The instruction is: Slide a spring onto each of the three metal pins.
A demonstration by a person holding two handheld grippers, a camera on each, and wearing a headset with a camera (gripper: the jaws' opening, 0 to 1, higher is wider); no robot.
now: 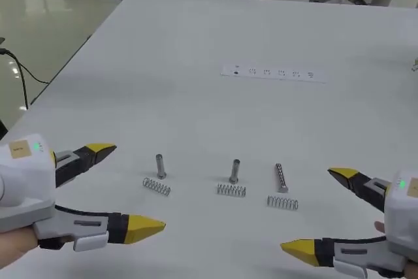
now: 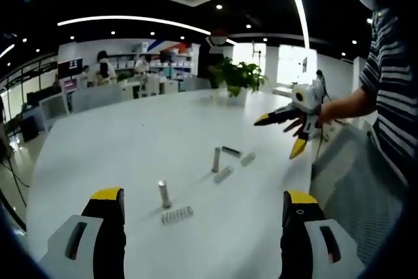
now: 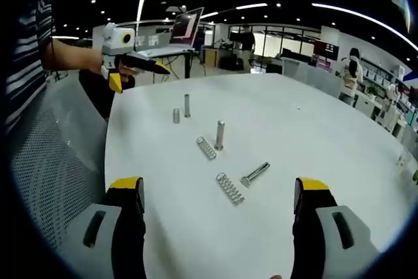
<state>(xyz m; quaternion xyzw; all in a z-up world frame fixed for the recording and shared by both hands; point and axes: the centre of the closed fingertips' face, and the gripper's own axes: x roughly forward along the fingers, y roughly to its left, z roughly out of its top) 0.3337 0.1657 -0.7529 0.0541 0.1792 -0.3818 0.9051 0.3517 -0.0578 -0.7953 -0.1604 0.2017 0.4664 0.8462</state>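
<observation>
We are holding left gripper (image 1: 140,187) and right gripper (image 1: 305,210) spread, empty; rightmost spring (image 1: 282,202) is lying crosswise, seemingly nearest the right.

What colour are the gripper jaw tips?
Yellow, on left gripper and right gripper; head view shows it best.

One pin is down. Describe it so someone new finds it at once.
On the white table, three metal pins form a row. Take the right pin, nearest the right gripper: it alone lies on its side; the left pin and middle pin stand upright.
</observation>
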